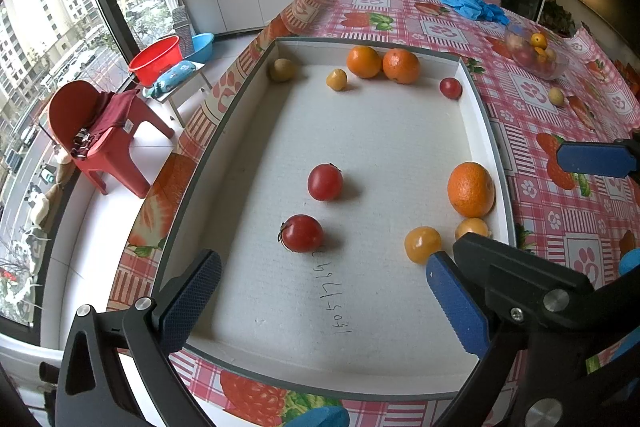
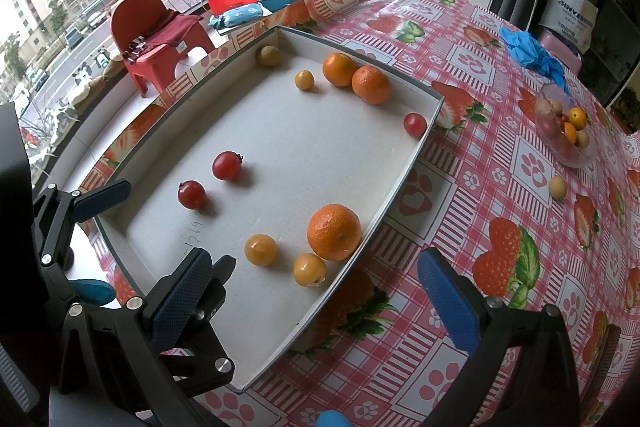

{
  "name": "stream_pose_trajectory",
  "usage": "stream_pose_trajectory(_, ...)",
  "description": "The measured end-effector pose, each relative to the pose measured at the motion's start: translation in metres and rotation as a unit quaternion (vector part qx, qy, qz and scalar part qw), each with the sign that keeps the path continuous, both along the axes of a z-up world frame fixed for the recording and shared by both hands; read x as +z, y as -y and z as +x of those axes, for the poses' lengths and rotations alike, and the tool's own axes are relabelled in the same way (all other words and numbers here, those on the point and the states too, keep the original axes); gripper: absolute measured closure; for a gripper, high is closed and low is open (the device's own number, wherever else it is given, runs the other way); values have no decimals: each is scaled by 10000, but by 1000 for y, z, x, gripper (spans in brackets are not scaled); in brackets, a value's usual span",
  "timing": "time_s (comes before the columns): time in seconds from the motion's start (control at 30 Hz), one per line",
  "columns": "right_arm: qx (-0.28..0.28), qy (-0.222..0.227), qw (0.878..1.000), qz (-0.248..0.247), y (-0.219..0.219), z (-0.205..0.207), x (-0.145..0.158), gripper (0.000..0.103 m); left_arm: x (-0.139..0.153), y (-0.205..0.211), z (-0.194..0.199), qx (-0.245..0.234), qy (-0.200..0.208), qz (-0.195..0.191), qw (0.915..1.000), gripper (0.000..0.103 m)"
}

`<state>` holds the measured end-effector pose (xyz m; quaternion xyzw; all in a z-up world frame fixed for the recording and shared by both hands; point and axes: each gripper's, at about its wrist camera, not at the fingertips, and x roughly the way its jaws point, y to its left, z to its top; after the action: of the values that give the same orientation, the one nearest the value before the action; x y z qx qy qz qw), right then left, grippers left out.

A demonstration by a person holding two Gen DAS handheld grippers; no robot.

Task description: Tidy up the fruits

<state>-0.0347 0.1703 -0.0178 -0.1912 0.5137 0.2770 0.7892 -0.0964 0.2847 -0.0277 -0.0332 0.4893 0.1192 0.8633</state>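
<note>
A shallow white tray [image 1: 320,47] [image 2: 304,41] lies on the tablecloth. Inside are two red tomatoes [image 1: 325,182] [image 1: 302,233], an orange [image 1: 471,189] [image 2: 334,231] against the right wall, and two small yellow fruits [image 1: 422,244] [image 2: 309,269] beside it. Two more oranges [image 1: 363,61] [image 1: 401,65], a small yellow fruit [image 1: 336,79], a brownish fruit [image 1: 282,69] and a small red one [image 1: 450,87] sit along the far wall. My left gripper [image 1: 324,303] hangs open and empty over the tray's near end. My right gripper [image 2: 316,301] is open and empty, straddling the tray's right wall.
A glass bowl [image 2: 576,157] [image 1: 560,69] of mixed fruit stands on the table's right side, with one loose yellow fruit [image 2: 557,185] [image 1: 556,96] near it. Blue gloves [image 2: 536,53] lie at the far end. A red chair [image 1: 104,143] and basins stand left of the table.
</note>
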Motion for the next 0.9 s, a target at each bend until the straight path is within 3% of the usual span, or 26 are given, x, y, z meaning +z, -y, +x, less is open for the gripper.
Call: stream_pose_trajectory(0.9,8,-12,10000,-15,2,-1,-2,0,-1,2,-1,-8,-7,-6,10000,0)
